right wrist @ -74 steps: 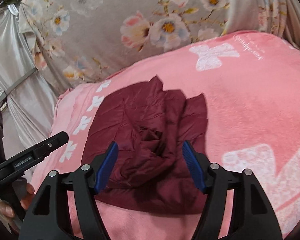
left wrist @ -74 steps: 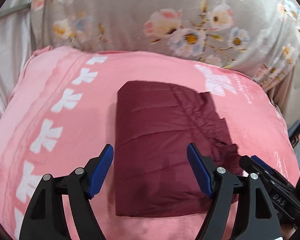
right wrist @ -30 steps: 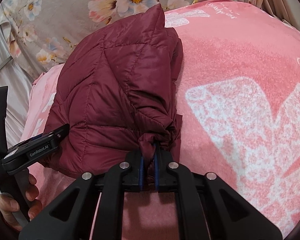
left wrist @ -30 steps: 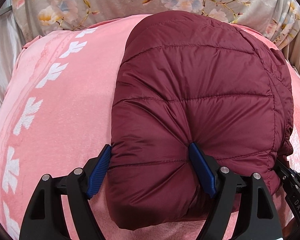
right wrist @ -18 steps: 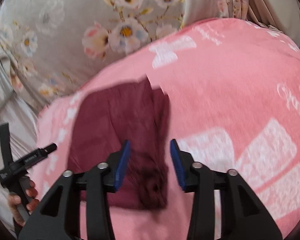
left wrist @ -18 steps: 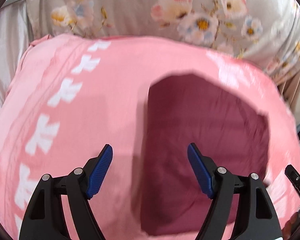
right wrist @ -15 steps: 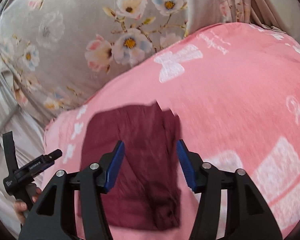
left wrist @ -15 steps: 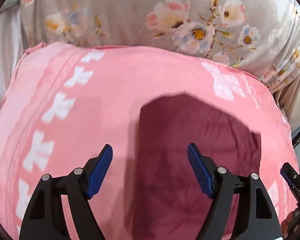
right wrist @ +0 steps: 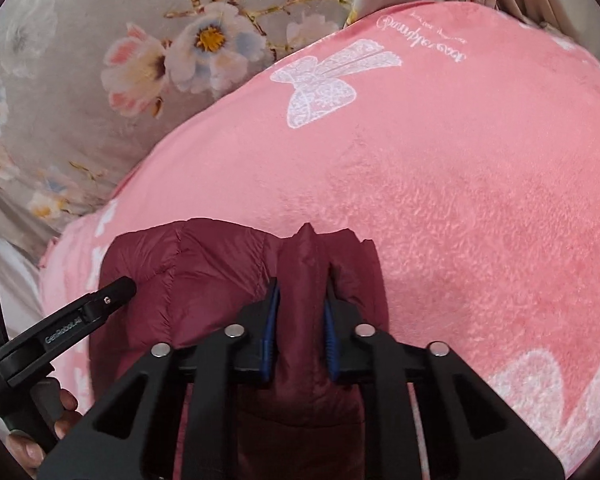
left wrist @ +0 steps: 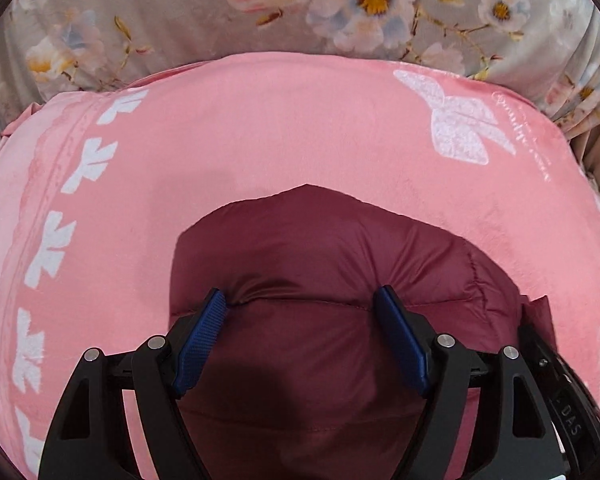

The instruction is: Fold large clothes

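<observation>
Puffy jacket, soft and squashy to hold

Jacket (left wrist: 328, 264) is dark red, quilted and puffy. It lies folded into a fat bundle on the pink blanket (left wrist: 260, 128) that covers the bed, at the near edge, with the flowery grey cloth (left wrist: 180, 4) far behind it.

Left tongs (left wrist: 304, 304) stand wide apart, and their blue pads (left wrist: 400, 340) press into the sides of the bundle's thick left part. Right tongs (right wrist: 299, 320) are closing on a thin raised ridge of the jacket at its right side, and the ridge sits between them.

It looks light and full of air, so it will squash flat and then puff back up. The shiny cloth may slip, and a thin pinch may pull loose. Best spots to hold are the thick folded edges at the jacket's two near corners, not one loose layer
</observation>
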`<state>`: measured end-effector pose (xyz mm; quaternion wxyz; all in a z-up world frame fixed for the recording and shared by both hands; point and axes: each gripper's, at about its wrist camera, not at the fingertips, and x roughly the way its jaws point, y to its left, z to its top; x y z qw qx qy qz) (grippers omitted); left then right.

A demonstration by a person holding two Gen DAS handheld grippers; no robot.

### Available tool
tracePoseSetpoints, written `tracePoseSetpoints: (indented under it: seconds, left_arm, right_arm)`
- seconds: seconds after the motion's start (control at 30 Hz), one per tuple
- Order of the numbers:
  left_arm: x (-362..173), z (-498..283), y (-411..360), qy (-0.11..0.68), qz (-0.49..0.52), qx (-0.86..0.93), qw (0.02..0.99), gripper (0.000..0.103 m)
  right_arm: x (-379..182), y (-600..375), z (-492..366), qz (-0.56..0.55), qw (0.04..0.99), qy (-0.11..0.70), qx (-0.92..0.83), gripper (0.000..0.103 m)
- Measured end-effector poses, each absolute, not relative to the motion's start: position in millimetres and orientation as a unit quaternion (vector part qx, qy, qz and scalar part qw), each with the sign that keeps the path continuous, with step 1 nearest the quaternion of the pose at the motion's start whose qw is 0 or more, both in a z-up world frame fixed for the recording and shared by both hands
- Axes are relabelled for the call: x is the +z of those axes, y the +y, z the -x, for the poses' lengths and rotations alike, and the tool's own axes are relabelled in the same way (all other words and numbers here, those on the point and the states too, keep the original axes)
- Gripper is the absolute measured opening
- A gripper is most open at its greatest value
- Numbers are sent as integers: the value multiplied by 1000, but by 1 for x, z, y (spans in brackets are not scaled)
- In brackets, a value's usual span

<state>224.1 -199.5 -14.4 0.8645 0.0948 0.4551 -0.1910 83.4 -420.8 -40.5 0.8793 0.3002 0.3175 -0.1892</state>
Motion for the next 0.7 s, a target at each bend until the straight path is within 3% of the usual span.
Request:
tracePoseSetpoints:
  seconds: [0.7]
  left_arm:
    - [-51,-217,-213,396,-130,-156,896,90]
  right_arm:
    - [-69,-413,-96,-258,891,311,-208,14]
